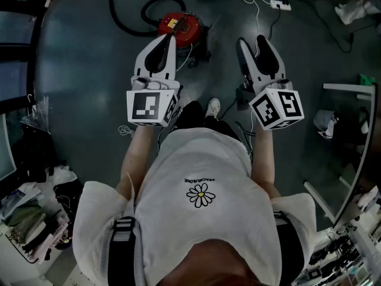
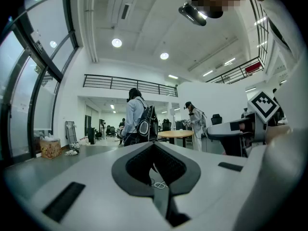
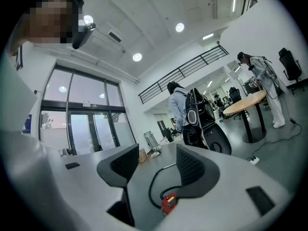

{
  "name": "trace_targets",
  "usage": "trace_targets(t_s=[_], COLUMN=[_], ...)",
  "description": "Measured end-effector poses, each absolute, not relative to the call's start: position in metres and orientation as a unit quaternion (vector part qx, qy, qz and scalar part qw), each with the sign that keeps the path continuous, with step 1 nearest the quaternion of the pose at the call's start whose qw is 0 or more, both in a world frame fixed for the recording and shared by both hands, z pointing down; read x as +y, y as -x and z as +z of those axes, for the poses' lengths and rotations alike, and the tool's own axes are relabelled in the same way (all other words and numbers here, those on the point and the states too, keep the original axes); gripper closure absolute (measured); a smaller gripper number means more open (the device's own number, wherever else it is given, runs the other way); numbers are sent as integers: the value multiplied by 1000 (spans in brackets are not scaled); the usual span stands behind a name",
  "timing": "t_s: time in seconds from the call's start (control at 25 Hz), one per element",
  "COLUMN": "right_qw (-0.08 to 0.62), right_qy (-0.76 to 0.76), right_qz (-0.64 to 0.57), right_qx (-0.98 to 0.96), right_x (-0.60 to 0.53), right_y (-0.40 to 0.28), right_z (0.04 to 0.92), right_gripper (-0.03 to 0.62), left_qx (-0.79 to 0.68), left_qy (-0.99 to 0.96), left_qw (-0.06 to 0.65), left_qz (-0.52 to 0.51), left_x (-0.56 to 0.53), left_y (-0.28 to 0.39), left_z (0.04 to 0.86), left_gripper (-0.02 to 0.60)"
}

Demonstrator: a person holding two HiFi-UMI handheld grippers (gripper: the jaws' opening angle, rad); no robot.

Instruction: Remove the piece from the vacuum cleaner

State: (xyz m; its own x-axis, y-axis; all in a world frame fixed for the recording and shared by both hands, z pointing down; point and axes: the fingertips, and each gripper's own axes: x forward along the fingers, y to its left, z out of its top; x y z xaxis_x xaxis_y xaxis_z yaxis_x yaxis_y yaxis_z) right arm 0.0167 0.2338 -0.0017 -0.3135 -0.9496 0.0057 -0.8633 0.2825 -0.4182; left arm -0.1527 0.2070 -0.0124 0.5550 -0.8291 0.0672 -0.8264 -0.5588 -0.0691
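Vacuum cleaner (image 1: 180,27) at 12 o'clock on floor (image 1: 89,58); left gripper (image 1: 167,36) fingers closed, empty, right gripper (image 1: 252,40) fingers open: prob. best to reach down first.

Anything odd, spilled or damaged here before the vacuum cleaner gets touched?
Nothing looks spilled or broken. The red vacuum cleaner sits on the floor with its black hose looped loosely, and a white power strip lies on the open floor beyond. The left tool is shut and empty, the right tool open.
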Motion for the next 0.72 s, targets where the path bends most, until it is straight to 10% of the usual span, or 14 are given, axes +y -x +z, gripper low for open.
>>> trace_targets(t_s=[0.72], right_qw=[123], right_qy=[573], right_qz=[-285], right_qx=[758], right_x=[76], right_y=[-53], right_z=[63], right_gripper=[359], left_qx=[441], left_qy=[886], left_qw=[9], left_qz=[-145], left_x=[31], left_y=[127], left_z=[90], left_gripper=[578])
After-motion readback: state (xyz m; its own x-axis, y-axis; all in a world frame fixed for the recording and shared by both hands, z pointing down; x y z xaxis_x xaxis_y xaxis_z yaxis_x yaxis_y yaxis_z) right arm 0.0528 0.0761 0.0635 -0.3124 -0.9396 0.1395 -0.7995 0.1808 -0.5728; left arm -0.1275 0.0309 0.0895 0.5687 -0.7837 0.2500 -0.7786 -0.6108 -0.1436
